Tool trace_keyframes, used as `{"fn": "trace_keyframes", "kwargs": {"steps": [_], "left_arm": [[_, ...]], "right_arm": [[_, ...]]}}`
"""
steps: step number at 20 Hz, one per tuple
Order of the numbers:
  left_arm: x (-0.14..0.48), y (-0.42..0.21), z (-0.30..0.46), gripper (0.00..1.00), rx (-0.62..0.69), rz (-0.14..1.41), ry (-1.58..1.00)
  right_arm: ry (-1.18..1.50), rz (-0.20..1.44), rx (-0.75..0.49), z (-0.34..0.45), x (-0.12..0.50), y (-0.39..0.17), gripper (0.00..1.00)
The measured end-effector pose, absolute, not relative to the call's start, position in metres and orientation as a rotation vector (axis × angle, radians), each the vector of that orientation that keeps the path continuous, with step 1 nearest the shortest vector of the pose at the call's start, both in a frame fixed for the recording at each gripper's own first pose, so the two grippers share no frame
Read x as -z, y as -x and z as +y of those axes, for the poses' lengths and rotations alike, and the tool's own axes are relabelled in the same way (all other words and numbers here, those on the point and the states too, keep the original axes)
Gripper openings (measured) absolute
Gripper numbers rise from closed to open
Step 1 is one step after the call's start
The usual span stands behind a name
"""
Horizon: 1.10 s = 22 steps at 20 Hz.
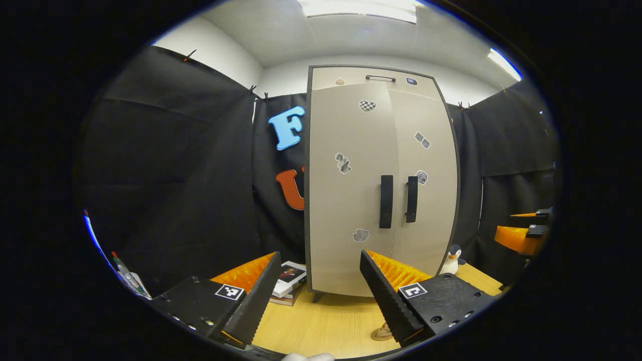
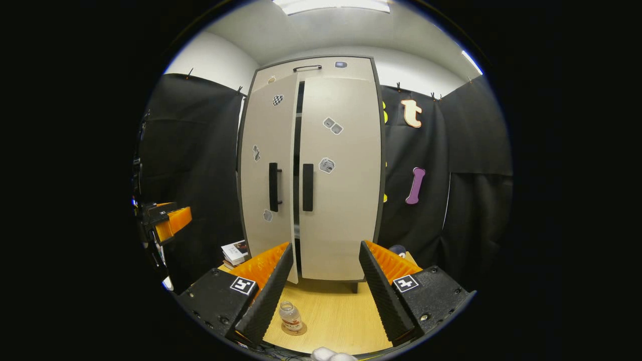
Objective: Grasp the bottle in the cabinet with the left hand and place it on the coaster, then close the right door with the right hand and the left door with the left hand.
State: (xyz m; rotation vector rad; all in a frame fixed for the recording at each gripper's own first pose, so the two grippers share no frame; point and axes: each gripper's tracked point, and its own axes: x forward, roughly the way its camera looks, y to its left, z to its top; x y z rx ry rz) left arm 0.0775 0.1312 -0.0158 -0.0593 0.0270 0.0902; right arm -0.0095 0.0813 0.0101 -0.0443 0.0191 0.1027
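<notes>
Bottle upright on coaster on bench, before cabinet. Right door shut; left door slightly ajar, interior hidden. Left claw and right claw both spread wide, holding nothing.

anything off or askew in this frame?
One thing: the beige two-door cabinet isn't fully shut. In the right gripper view a dark gap runs between the doors, with the left door standing slightly ajar. The small clear bottle sits upright on the round coaster. No spills or damage.
</notes>
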Motion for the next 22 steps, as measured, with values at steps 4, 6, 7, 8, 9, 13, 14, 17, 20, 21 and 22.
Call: {"fn": "trace_keyframes", "kwargs": {"steps": [4, 6, 7, 8, 9, 13, 14, 17, 20, 21, 22], "left_arm": [[0.013, -0.081, 0.123, 0.96, -0.058, 0.021, 0.056], [0.013, -0.083, 0.119, 0.96, -0.041, 0.022, 0.068], [0.012, -0.085, 0.119, 0.96, -0.036, 0.021, 0.068], [0.012, -0.086, 0.119, 0.96, -0.035, 0.022, 0.067], [0.011, -0.087, 0.120, 0.96, -0.034, 0.021, 0.068], [0.009, -0.091, 0.118, 0.96, -0.023, 0.012, 0.070], [0.009, -0.091, 0.118, 0.96, -0.024, 0.011, 0.068], [0.008, -0.092, 0.120, 0.96, -0.027, 0.010, 0.070], [0.005, -0.095, 0.117, 0.96, -0.024, 0.006, 0.074], [0.004, -0.095, 0.117, 0.96, -0.023, 0.004, 0.071], [0.003, -0.097, 0.116, 0.96, -0.020, 0.001, 0.065]], "right_arm": [[0.038, 0.010, -0.074, 0.076, -0.010, 0.010, 0.82], [0.038, 0.010, -0.063, 0.074, -0.010, 0.011, 0.82], [0.040, 0.006, -0.057, 0.074, -0.011, 0.012, 0.82], [0.042, 0.002, -0.051, 0.073, -0.012, 0.013, 0.82], [0.043, -0.001, -0.047, 0.072, -0.013, 0.014, 0.82], [0.036, -0.011, -0.033, 0.069, -0.015, 0.015, 0.82], [0.037, -0.014, -0.030, 0.068, -0.016, 0.016, 0.82], [0.041, -0.016, -0.023, 0.066, -0.016, 0.014, 0.82], [0.039, -0.016, -0.029, 0.065, -0.016, 0.015, 0.82], [0.040, -0.019, -0.028, 0.065, -0.018, 0.014, 0.82], [0.038, -0.021, -0.026, 0.064, -0.018, 0.012, 0.82]]}}
